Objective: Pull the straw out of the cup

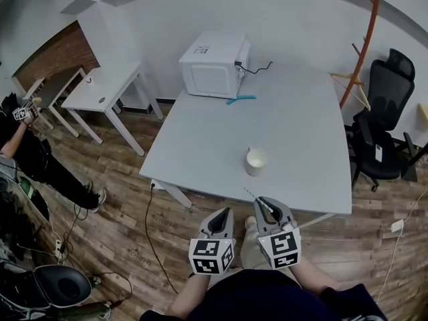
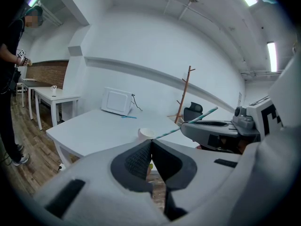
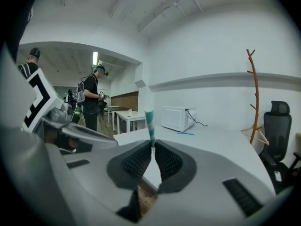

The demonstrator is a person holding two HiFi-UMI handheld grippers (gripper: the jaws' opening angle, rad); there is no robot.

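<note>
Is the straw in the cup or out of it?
Out: the right gripper pinches the striped straw, clear of the cup on the table.

Head cam: high up, looks steeply down on the table [image 1: 221,132] from its near side, left gripper [image 1: 223,212] and right gripper [image 1: 265,204] at frame bottom. Gripper cams: low, close behind own jaws, facing across the table. All three share table and microwave [image 1: 212,64]; head and left gripper cams also share the cup [image 1: 255,160].
</note>
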